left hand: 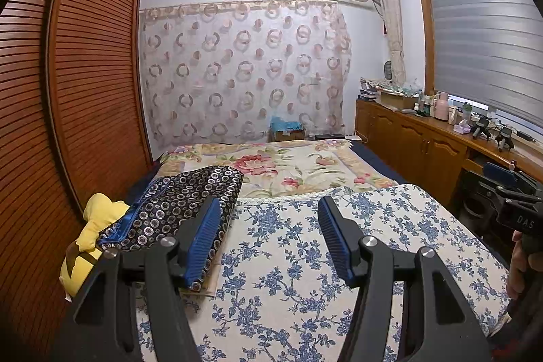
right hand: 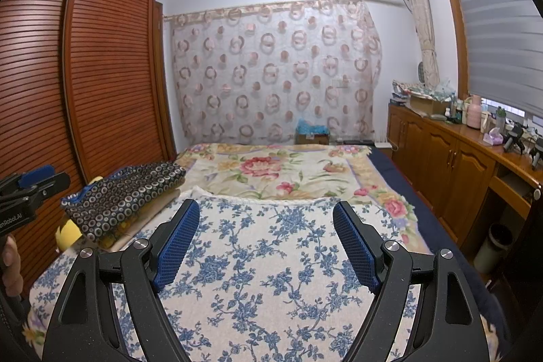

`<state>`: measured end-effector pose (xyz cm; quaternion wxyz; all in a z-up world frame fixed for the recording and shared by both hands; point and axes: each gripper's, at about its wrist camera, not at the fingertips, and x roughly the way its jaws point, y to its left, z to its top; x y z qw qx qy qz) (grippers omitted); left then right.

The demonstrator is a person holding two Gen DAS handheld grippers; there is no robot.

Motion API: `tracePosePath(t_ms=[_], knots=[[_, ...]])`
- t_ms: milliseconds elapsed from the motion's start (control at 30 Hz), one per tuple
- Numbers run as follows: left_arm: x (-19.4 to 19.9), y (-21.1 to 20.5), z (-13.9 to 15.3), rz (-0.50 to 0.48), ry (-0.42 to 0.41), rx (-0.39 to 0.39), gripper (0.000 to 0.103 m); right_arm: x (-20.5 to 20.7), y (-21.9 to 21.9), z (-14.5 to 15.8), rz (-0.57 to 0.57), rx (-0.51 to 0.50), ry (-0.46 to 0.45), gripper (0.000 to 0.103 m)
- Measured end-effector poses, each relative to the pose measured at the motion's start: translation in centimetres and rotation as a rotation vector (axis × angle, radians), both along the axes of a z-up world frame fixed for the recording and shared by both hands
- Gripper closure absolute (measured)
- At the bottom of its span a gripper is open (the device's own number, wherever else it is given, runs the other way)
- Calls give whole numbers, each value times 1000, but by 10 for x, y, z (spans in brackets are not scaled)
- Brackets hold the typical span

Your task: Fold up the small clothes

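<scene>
A dark garment with a ring pattern and blue trim (left hand: 183, 202) lies folded on the left side of the bed, and shows in the right wrist view (right hand: 125, 192) too. A yellow cloth (left hand: 91, 240) lies beside it at the bed's left edge. My left gripper (left hand: 269, 209) is open and empty above the blue-flowered cloth (left hand: 305, 260), just right of the dark garment. My right gripper (right hand: 266, 212) is open and empty above the same cloth (right hand: 264, 260). Each gripper shows at the edge of the other's view.
A wooden slatted wardrobe (left hand: 85, 73) stands along the left of the bed. A wooden cabinet (right hand: 451, 158) with bottles and clutter runs along the right under the window. A flowered bedspread (right hand: 278, 172) covers the far half. A cardboard box (right hand: 312, 134) sits beyond the bed.
</scene>
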<state>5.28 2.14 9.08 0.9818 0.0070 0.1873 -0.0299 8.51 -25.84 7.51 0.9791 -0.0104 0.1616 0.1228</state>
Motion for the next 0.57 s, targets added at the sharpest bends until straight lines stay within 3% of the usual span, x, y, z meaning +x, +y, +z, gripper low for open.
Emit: tracePosePath(t_ms=[567], knots=[[0,1,-1,0,0,-1,43,0,0,0,-2,1,1,20]])
